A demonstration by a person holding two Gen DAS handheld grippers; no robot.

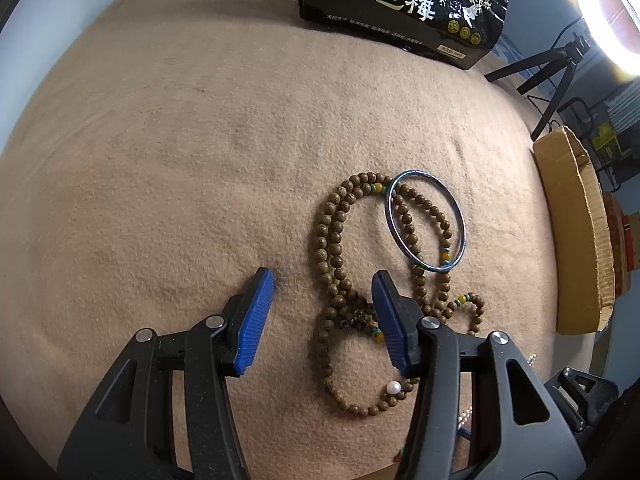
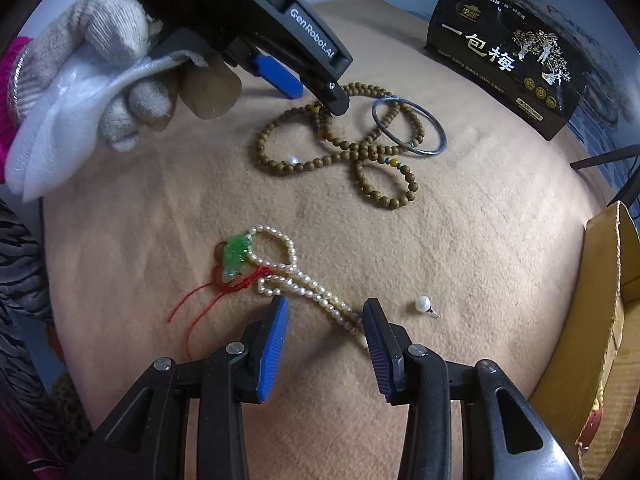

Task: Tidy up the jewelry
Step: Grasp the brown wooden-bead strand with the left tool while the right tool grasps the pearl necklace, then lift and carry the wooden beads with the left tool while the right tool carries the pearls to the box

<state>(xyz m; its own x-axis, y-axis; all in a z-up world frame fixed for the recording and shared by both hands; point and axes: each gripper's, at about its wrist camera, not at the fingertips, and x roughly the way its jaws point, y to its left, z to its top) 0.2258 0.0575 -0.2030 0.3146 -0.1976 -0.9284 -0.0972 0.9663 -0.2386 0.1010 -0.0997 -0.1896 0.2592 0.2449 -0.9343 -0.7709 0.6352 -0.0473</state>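
Covering the whole work surface, a tan felt cloth is seen beneath two hand-held grippers and a scatter of jewelry. A black printed package is stood at the cloth's far edge, and a cardboard box is set along its right side. The left gripper, gripped by a white-gloved hand, is pointed steeply down with its blue pads spread; nothing is pinched, though one fingertip is lowered onto the strand of wooden beads. That long strand is laid in tangled loops toward the far side of the cloth, and a silver bangle is rested across one loop. A single white pearl is seen lying against the beads. The right gripper is held partly open over the near end of a pearl necklace, which passes between the pads without being visibly pressed. A green pendant on red cord is tangled at the necklace's looped end. A loose pearl earring is left just beside the right pad.
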